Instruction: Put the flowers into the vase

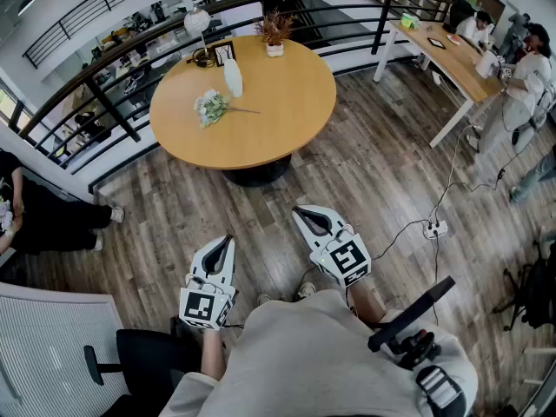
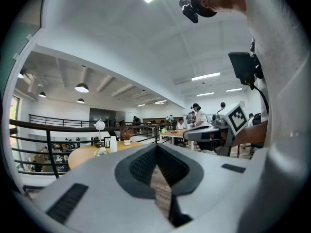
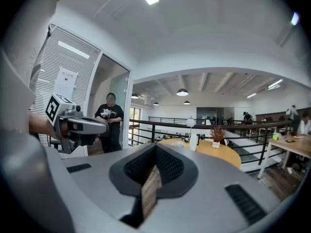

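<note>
A bunch of white flowers (image 1: 211,107) lies on the round wooden table (image 1: 278,120), just left of a slim white vase (image 1: 233,77) that stands upright. Both grippers hover over the wooden floor, well short of the table. My left gripper (image 1: 228,238) is shut with nothing in it. My right gripper (image 1: 298,208) is shut and empty too. In the left gripper view the flowers (image 2: 100,152) and the vase (image 2: 113,143) are small and far off. The right gripper view shows the vase (image 3: 193,142) on the distant table (image 3: 218,152).
A potted dried plant (image 1: 274,35), a globe lamp (image 1: 198,24) and a small frame (image 1: 225,53) stand at the table's far side. A black railing (image 1: 104,102) curves behind it. A desk (image 1: 447,55) with people is at right; a power strip (image 1: 433,229) and cable lie on the floor.
</note>
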Available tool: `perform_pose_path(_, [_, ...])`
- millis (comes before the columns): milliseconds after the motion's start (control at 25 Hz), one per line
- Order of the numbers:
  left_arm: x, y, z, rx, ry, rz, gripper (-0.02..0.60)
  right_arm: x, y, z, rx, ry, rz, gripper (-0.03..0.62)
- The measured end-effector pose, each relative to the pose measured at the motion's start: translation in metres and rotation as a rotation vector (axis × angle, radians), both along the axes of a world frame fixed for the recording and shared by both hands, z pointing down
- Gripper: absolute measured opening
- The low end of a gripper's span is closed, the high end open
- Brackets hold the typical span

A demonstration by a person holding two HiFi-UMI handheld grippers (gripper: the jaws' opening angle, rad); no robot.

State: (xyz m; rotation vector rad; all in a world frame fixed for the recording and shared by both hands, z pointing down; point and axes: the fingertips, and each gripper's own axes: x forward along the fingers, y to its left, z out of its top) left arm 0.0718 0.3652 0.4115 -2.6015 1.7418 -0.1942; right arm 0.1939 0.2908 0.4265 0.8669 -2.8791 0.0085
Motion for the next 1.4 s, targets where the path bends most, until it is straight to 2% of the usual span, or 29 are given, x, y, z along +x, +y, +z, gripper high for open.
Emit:
perform_pose_path(560, [0.026, -0.001, 0.009, -0.018, 0.011, -0.009, 0.006, 0.016, 0.004, 0.009, -0.011, 0.023, -0.035, 0.008])
perform_pose_path(840, [0.046, -0.004, 0.012, -0.037, -0.005, -0.02, 0.006, 0.033, 0.004, 0.008, -0.03, -0.03, -0.056, 0.008])
perform_pose_path(1120, [0.062, -0.017, 0.024, -0.065, -0.015, -0.025, 0.006, 0.031, 0.005, 0.023, -0.061, -0.016, -0.102, 0.008])
perform_pose_path(1240, [0.059, -0.03, 0.028, -0.074, -0.008, -0.022, 0.006, 0.027, -0.009, 0.029, -0.062, 0.001, -0.093, 0.008])
perform_pose_path(1400, [0.039, -0.065, 0.032, -0.067, 0.006, -0.009, 0.006, 0.007, -0.041, 0.027, -0.055, 0.02, -0.08, 0.008])
